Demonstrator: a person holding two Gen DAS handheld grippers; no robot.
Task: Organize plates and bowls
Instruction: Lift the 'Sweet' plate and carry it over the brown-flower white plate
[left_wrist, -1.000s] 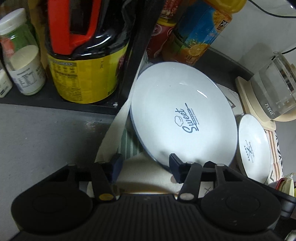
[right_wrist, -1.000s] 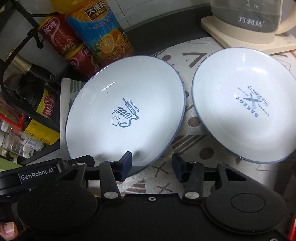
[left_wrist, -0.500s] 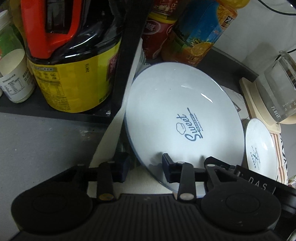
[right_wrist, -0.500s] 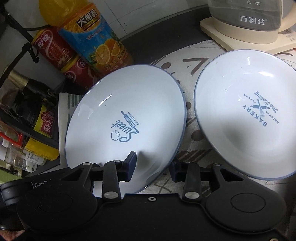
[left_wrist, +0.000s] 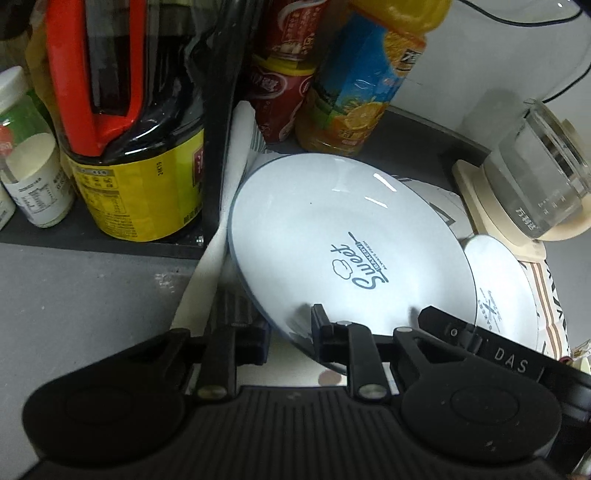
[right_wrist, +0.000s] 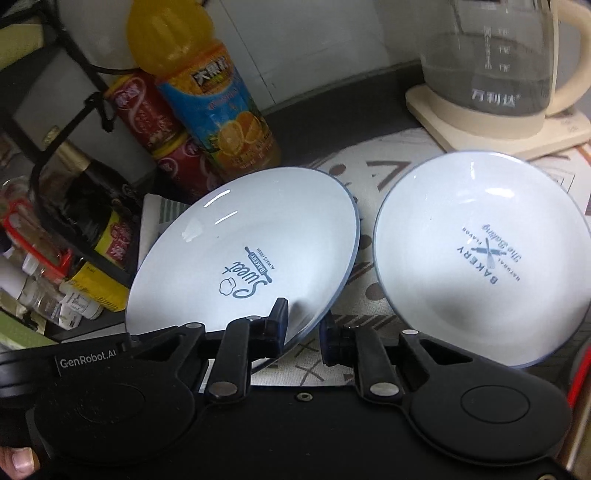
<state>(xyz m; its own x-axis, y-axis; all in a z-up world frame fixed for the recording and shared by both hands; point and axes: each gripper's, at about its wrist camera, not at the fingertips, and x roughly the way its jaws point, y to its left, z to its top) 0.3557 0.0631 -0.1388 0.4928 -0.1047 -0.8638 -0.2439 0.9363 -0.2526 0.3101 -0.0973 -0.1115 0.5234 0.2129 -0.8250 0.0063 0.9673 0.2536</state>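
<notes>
The white blue-rimmed "Sweet" plate (left_wrist: 347, 236) is tilting up off the patterned cloth (right_wrist: 369, 173) as you are pinching its near rim with both just-closed grippers, left (left_wrist: 290, 332) and right (right_wrist: 304, 332), while the matching "Bakery" plate (right_wrist: 480, 254) beside it is waiting, unstacked.

Left gripper (left_wrist: 290, 334), right gripper (right_wrist: 304, 330), jaws just closing, clamped

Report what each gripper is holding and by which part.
Both hold the Sweet plate by its near rim: the left gripper and the right gripper have just closed on it at neighbouring spots.
</notes>
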